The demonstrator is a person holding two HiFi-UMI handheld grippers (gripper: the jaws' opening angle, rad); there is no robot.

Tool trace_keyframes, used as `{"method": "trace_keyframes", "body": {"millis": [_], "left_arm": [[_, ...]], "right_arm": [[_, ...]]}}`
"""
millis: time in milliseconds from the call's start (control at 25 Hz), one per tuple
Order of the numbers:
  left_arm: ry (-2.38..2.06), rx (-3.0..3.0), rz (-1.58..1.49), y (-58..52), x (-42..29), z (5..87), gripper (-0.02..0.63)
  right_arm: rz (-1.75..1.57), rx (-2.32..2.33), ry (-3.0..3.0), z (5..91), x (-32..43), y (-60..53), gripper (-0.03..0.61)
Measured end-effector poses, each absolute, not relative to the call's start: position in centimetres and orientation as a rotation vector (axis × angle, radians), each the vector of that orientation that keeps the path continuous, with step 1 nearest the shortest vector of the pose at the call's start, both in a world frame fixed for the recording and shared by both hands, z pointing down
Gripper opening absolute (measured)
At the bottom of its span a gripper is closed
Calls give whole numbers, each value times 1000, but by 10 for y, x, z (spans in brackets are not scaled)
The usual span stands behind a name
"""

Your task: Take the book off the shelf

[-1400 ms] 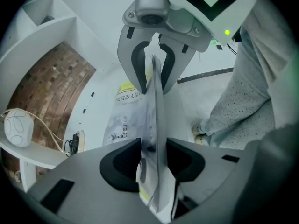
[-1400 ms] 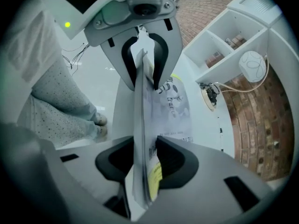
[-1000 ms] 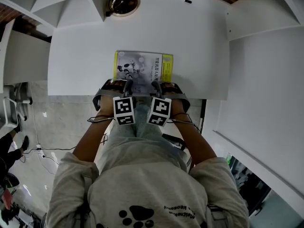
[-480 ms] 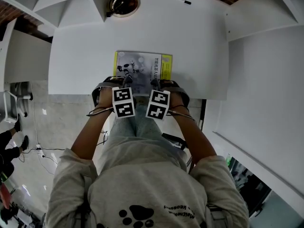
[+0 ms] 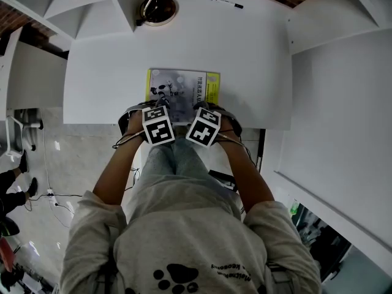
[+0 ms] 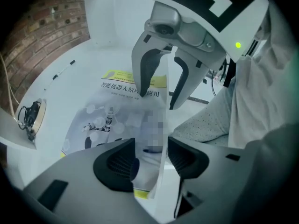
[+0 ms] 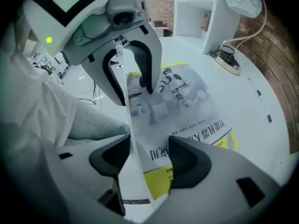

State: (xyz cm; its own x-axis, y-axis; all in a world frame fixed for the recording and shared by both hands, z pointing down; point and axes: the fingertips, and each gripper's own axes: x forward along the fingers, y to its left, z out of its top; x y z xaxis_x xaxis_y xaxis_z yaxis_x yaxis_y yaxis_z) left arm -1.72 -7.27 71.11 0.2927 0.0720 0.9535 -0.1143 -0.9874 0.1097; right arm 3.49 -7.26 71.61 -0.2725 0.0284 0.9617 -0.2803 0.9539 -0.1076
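Grey-and-yellow paperback book [image 5: 184, 86] with a robot picture lies flat at the white table's [image 5: 104, 72] front edge.
The left gripper [image 6: 152, 157] and right gripper [image 7: 149, 158] straddle the book's near edge, jaws just opened, pads released.

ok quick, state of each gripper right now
left gripper: open, jaws just opened, yellow-edged grey book between them, not gripped
right gripper: open, just opened, book between jaws
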Motion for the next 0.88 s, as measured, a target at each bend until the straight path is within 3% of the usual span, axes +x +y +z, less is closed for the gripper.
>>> {"method": "trace_keyframes", "body": {"millis": [880], "left_arm": [[-282,2181,1151,-78,-21,690,196]], "right_arm": [[805,514,-1922,703,39,-91,247]]}}
